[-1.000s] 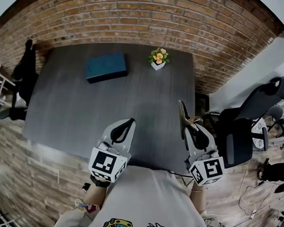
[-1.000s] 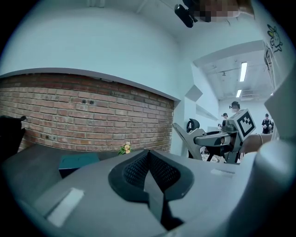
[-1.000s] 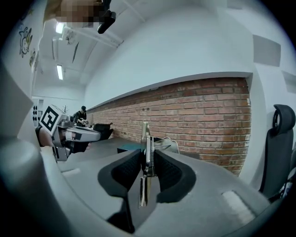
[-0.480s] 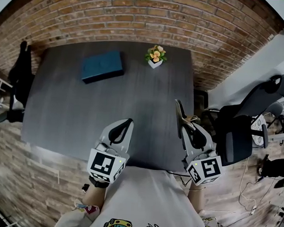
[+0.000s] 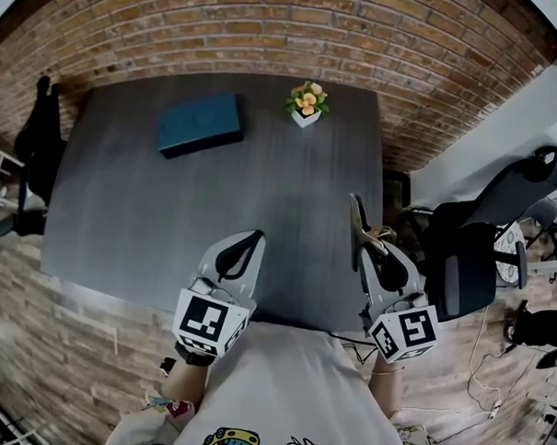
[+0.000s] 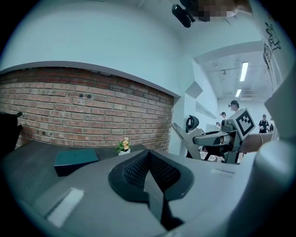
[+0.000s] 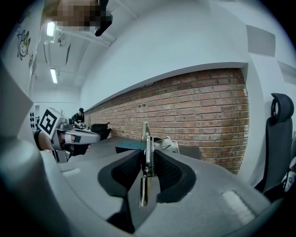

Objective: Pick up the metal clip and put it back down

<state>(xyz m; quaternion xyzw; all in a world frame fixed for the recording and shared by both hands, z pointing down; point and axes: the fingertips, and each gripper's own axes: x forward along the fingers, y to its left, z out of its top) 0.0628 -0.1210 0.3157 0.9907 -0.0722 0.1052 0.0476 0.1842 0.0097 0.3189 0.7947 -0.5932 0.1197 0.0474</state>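
The slim silver metal clip [image 7: 146, 139] stands upright, pinched between the narrow-set jaws of the right gripper [image 5: 367, 260], over the right side of the dark grey table [image 5: 150, 211]. The left gripper [image 5: 248, 251] hovers well apart to its left, jaws pressed together on nothing.

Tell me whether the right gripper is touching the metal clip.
Touching. The right gripper view shows the right gripper with its pads pressed against both sides of the clip, which stands upright between them.

Silvery metal clip [image 7: 145, 134] — slim, on edge — pinched between the right tongs [image 7: 147, 159].
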